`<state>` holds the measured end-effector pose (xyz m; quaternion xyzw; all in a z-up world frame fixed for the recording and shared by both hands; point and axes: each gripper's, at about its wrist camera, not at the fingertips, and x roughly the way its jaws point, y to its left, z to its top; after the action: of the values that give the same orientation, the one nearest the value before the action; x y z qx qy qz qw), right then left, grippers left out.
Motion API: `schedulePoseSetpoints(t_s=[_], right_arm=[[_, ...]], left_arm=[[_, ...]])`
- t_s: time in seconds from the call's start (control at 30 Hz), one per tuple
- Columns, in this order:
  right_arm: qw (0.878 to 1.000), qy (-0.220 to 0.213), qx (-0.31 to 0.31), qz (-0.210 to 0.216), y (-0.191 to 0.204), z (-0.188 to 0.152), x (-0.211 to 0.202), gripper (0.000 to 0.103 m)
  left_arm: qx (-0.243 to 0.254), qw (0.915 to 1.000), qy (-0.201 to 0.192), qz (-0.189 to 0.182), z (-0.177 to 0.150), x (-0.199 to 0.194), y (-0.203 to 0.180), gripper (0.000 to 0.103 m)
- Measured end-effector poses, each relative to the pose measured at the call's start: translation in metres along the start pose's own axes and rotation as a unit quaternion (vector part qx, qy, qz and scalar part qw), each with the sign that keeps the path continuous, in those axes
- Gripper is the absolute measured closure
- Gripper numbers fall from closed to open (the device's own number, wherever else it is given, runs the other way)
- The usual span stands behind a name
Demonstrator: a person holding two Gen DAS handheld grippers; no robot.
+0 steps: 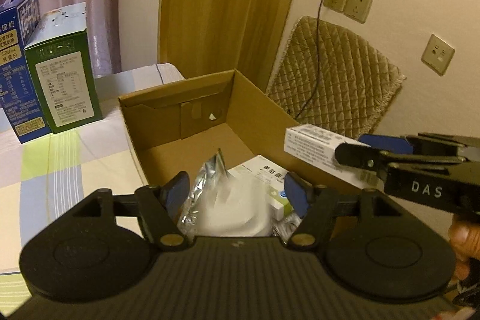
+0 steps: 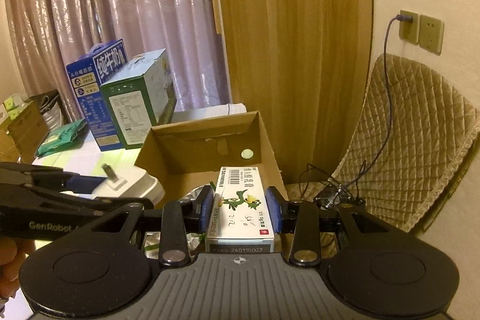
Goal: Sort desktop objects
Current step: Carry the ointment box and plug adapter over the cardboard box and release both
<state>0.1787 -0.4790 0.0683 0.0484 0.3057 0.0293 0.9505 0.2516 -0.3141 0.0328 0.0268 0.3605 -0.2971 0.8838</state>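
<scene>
An open cardboard box (image 1: 180, 98) stands on the checked tablecloth, with silver foil packets (image 1: 210, 170) and a white-and-green medicine box (image 1: 270, 179) inside it. My left gripper (image 1: 237, 194) hangs over the box's near end. Between its blue pads is a blurred white rounded object (image 1: 231, 212), with a gap showing on either side. My right gripper (image 2: 240, 207) is shut on a white medicine box (image 2: 240, 200) with a green cartoon animal and a barcode. In the left wrist view that medicine box (image 1: 312, 146) hovers at the cardboard box's right wall.
A blue milk carton (image 2: 90, 86) and a green carton (image 2: 135, 107) stand to the left behind the cardboard box. A green bag (image 2: 60, 137) lies further left. A quilted cushion (image 2: 414, 140) leans on the wall at right, under sockets with a plugged cable (image 2: 390, 80).
</scene>
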Motion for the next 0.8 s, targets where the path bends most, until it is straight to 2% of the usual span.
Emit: schedulePoseSetpoints(t_s=[0.3,0.63,0.7,0.73,0.8], right_arm=[[1.0,0.009,0.009,0.007,0.0,-0.003,0.012,0.068],[0.999,-0.011,0.024,0.033,0.01,0.008,0.014,0.067],[0.998,-0.011,0.035,0.043,0.008,0.009,0.015,0.048],[0.998,-0.016,0.038,0.048,0.007,0.008,0.013,0.035],[0.998,-0.022,0.038,0.047,0.006,0.004,0.008,0.03]], left_arm=[[-0.003,1.0,-0.003,0.007,-0.007,-0.013,0.012,0.037],[-0.001,0.9998,-0.01,0.016,-0.018,-0.034,0.019,0.026],[-0.001,0.9998,-0.012,0.019,-0.022,-0.039,0.02,0.022],[-0.002,0.9997,-0.012,0.022,-0.024,-0.041,0.021,0.02],[-0.006,0.9995,-0.013,0.028,-0.03,-0.045,0.023,0.016]])
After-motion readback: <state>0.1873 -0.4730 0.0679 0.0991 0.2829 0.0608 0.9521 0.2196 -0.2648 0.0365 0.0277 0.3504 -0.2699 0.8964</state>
